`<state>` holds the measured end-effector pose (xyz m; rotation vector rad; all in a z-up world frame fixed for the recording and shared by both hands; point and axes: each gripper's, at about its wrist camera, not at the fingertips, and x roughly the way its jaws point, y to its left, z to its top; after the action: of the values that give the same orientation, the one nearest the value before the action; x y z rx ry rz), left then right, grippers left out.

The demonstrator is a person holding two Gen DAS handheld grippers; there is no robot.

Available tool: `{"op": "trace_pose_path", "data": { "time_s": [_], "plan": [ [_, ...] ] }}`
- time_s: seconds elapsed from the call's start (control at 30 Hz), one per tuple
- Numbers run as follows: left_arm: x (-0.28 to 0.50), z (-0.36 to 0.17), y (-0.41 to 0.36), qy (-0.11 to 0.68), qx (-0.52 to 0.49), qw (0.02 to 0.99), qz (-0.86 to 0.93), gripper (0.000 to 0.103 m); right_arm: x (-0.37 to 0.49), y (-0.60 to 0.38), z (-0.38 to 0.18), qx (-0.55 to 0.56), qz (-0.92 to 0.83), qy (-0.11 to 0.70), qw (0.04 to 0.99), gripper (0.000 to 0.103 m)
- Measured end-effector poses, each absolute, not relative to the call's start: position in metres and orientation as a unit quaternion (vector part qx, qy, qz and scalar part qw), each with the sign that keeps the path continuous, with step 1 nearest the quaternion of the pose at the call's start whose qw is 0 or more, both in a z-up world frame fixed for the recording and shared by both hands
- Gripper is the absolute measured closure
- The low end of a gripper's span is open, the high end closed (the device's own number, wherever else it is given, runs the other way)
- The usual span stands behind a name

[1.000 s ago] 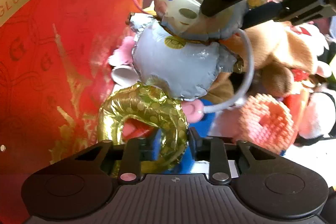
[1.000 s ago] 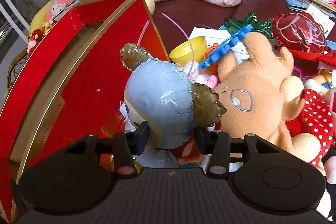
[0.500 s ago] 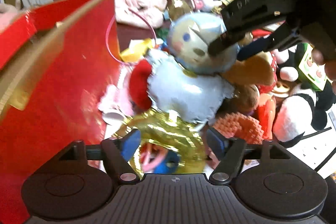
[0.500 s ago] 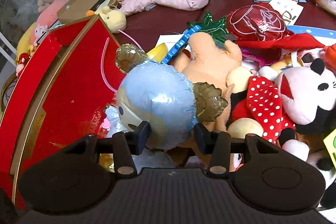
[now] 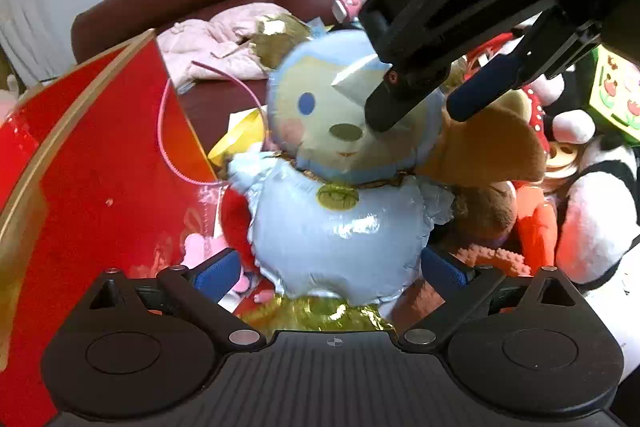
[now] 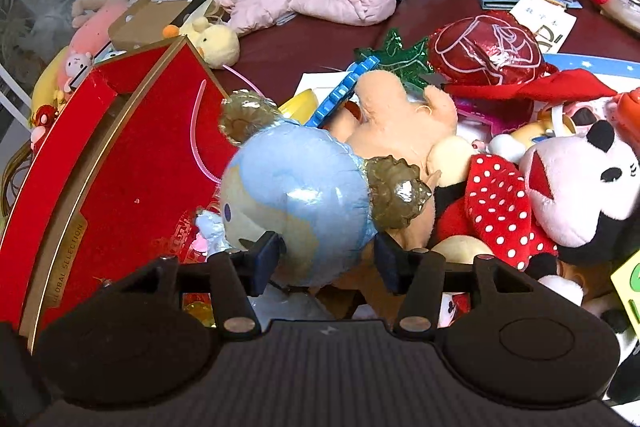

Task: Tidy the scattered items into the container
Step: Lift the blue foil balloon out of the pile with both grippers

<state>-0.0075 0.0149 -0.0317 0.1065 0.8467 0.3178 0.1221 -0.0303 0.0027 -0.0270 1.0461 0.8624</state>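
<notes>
Foil balloon doll (image 5: 336, 187) upright mid-frame, long axis vertical, just right of red box (image 5: 100, 195). Head clamped between right gripper (image 6: 326, 261) fingers, just easing apart; body between left gripper (image 5: 332, 273) fingers, just spread wide, pads clear.

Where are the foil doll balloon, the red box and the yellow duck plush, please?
foil doll balloon (image 5: 336, 223), left wrist view, on its pale blue body.
red box (image 6: 132, 163), right wrist view, on its red panel.
yellow duck plush (image 6: 216, 43), right wrist view, on its head.
</notes>
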Motion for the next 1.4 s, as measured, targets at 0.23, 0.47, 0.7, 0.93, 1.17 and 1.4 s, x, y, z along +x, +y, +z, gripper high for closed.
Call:
{"op": "trace_pose_path", "data": {
  "time_s": [0.23, 0.47, 0.7, 0.93, 1.17, 1.4],
  "plan": [
    [-0.005, -0.027, 0.021, 0.406, 0.028, 0.903, 0.139, 0.032, 0.129, -0.028, 0.001, 0.011, 0.394, 0.492, 0.776, 0.023],
    [0.001, -0.037, 0.022, 0.404, 0.021, 0.905, 0.131, 0.036, 0.133, -0.008, 0.001, 0.017, 0.402, 0.489, 0.774, 0.010],
    [0.000, -0.034, 0.024, 0.396, 0.012, 0.908, 0.137, 0.046, 0.122, 0.000, 0.006, -0.017, 0.420, 0.461, 0.782, 0.031],
    [-0.002, -0.025, 0.024, 0.392, -0.009, 0.910, 0.136, 0.052, 0.114, -0.006, 0.016, -0.011, 0.423, 0.459, 0.781, 0.031],
    [-0.008, -0.010, 0.010, 0.393, -0.009, 0.910, 0.135, 0.054, 0.108, -0.013, 0.026, -0.004, 0.422, 0.454, 0.785, 0.031],
    [-0.019, 0.004, 0.000, 0.390, 0.000, 0.911, 0.133, 0.054, 0.100, -0.026, 0.036, 0.008, 0.420, 0.450, 0.788, 0.031]
  ]
}}
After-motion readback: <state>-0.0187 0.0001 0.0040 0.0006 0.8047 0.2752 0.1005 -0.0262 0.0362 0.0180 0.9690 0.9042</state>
